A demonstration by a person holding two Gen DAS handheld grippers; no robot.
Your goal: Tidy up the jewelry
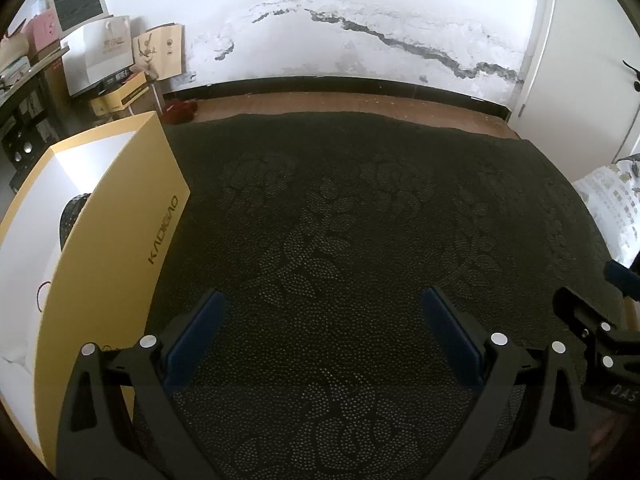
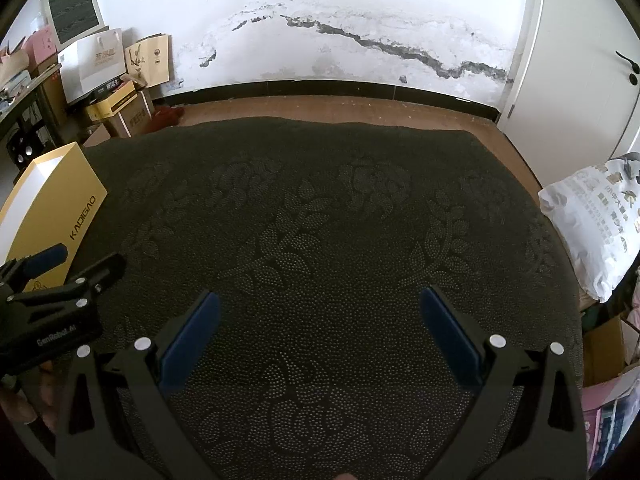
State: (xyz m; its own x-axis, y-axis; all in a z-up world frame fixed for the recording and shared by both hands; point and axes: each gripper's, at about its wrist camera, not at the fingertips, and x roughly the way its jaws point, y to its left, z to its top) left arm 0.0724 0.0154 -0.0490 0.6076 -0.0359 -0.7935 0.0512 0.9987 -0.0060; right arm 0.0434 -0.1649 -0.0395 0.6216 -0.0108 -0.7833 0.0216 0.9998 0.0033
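No loose jewelry shows clearly on the dark dotted floral cloth. A yellow box marked KADIGAO lies at the left, with a white top that carries a dark dotted shape and a thin red loop. My left gripper hovers open over the cloth just right of the box, blue pads wide apart and nothing between them. My right gripper is open over the cloth's middle, also holding nothing. Each gripper shows at the edge of the other's view, with the left gripper by the yellow box.
A printed white bag lies off the cloth's right edge. Paper bags and cartons are stacked at the back left near a dark shelf. Wooden floor and a cracked white wall lie beyond the far edge. A white door stands at the right.
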